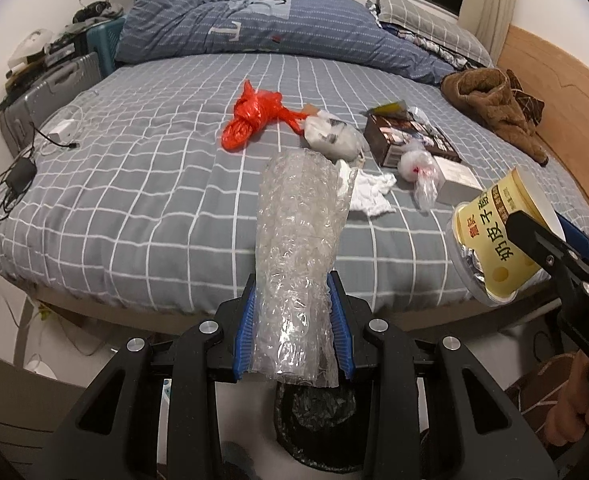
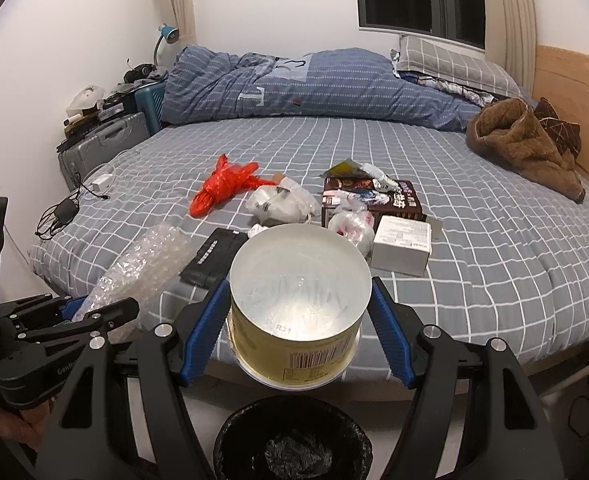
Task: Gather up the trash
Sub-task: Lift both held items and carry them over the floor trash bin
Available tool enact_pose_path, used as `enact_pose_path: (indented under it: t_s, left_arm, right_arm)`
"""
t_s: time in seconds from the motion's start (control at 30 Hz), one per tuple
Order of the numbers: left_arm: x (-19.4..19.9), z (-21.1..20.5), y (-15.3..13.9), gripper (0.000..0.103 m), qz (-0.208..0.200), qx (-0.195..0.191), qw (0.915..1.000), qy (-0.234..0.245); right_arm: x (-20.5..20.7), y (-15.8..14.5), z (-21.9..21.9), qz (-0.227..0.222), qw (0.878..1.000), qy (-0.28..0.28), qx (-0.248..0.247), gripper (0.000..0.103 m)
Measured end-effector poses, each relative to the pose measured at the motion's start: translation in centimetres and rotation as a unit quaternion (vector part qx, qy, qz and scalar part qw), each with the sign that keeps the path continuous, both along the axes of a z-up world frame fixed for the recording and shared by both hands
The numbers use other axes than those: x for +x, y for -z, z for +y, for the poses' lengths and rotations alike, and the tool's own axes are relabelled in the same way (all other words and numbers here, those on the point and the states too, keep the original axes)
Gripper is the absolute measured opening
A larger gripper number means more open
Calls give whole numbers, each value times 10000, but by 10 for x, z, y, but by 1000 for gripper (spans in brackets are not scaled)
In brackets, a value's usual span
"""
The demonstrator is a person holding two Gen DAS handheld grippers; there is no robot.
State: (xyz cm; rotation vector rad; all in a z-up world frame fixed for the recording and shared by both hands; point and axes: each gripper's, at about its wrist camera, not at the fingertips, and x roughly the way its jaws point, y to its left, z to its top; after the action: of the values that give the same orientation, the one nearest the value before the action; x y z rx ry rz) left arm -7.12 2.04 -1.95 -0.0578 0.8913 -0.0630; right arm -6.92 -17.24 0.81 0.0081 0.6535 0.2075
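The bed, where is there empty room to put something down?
Bare sheet between the white box and the brown coat, and between the red bag and the quilt. Crowded around the brown box.

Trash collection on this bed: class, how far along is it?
Done: nothing visibly binned; the black-lined bin holds only its liner.
In hand: the left tool grips bubble wrap; the right tool clamps a yellow tub, both above the bin.
Left: red bag, white bag, brown box, white box and tissue on the bed.
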Motion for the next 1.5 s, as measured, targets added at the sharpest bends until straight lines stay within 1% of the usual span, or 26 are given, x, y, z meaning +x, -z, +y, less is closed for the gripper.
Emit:
enact_pose_path:
  t_s: [0.43,0.67,0.93,1.07,1.23,1.37,1.5]
  left_arm:
    - [-36,9,10,33,156,2,9998,-154]
    - [-60,10,17,33,287,121,9992,-246]
    - [-80,5,23,33,422,203,9986,-236]
    - [-85,2,24,33,478,166,9985,-212]
    - [-86,-2,36,33,576,139,9981,-186]
    - [-82,-5,62,33,775,139,9968,-139]
    - [-73,-3,91,33,1017,48,9948,-78]
  right_arm:
    - [-32,7,4,188,9998,-17,15,67]
    - [-53,13,-1,352,9994,13,67,67]
    - [-70,16,0,518,9987,-17,1,67]
    - [-75,20,-1,593,9982,6,-8,67]
    - [-75,40,-1,788,9968,-5,-147,67]
    - [-70,65,-3,1030,9944,26,-225,67]
    - [-60,91,-3,1376,9904,41,-117,67]
